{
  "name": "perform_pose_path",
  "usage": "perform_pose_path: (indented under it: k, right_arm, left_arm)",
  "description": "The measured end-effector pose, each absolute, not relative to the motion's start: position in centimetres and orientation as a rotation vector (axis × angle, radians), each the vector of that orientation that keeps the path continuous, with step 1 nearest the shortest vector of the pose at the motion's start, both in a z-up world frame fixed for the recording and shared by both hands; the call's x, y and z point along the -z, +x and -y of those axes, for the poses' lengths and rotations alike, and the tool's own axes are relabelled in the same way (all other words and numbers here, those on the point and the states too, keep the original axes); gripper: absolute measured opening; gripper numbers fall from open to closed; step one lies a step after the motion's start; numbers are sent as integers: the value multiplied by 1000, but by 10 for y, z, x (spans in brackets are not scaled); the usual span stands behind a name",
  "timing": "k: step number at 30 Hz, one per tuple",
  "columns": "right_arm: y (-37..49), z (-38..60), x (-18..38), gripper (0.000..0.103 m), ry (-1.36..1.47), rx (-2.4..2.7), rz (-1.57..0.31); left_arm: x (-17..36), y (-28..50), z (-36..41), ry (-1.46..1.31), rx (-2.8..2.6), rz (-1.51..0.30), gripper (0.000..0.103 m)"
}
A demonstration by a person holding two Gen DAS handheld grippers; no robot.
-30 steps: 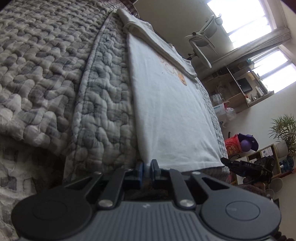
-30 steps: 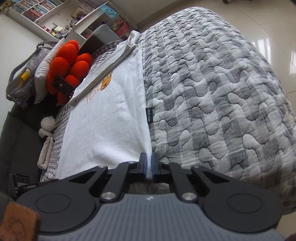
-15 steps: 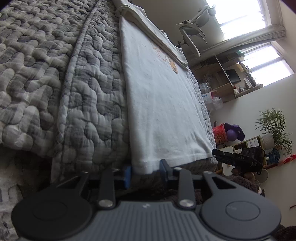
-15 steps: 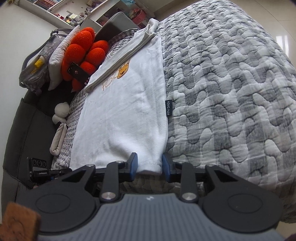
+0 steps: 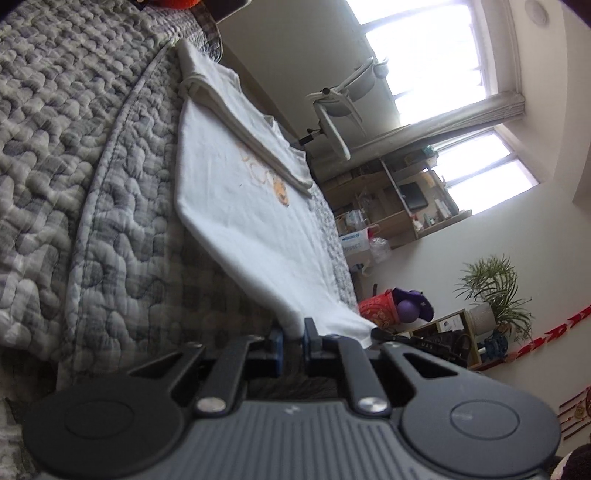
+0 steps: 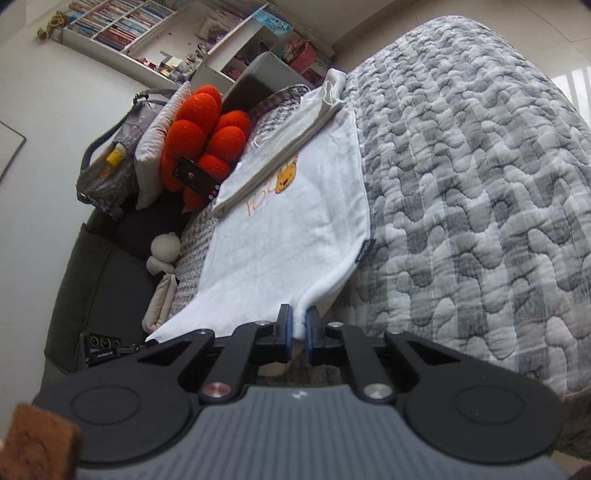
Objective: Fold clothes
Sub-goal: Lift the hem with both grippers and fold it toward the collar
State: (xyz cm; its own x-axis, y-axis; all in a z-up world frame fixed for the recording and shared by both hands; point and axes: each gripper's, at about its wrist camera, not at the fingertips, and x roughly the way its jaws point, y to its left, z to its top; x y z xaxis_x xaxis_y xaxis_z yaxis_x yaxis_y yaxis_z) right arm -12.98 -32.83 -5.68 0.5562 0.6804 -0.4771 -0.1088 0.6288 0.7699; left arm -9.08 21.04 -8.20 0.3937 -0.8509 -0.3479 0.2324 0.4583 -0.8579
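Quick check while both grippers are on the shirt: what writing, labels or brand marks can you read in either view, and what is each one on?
Nothing reads cleanly.
Orange lettering on the white shirt, beside its bear print: half covered by the folded sleeve, unreadable.
Black side tag on the shirt's edge: white text, too small.
Label on the black device left of the bed: too blurred.
Blue print on the white box by the shelves: too blurred.
Book spines on the bookshelf: too small.
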Motion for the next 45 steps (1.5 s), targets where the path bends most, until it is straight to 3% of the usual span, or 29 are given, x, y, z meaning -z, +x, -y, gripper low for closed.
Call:
perform_pose_path:
  k: [11,22,24,30,32,45]
  right_arm:
    - [-65,334,40,9,879,-486,-765]
    - [23,342,83,9,946,-411,-828]
    - [32,345,94,17,972,-397,-836]
    - [32,365,97,19,1009,-386,-761]
    - [28,367,91,20,974,-377,-743]
    - [22,316,74,20,540,-355,-719]
  left_arm:
    - [69,-31,-214,-924,720,-798,9]
    - [97,39,-222,-947,574,-832,10]
    - [99,45,-226,-943,555,-826,13]
    - [105,64,-238,-929,499,-810,20]
    - [105,67,-243,-917,476,-793,42]
    - [82,51,-209,-554,452,-735,43]
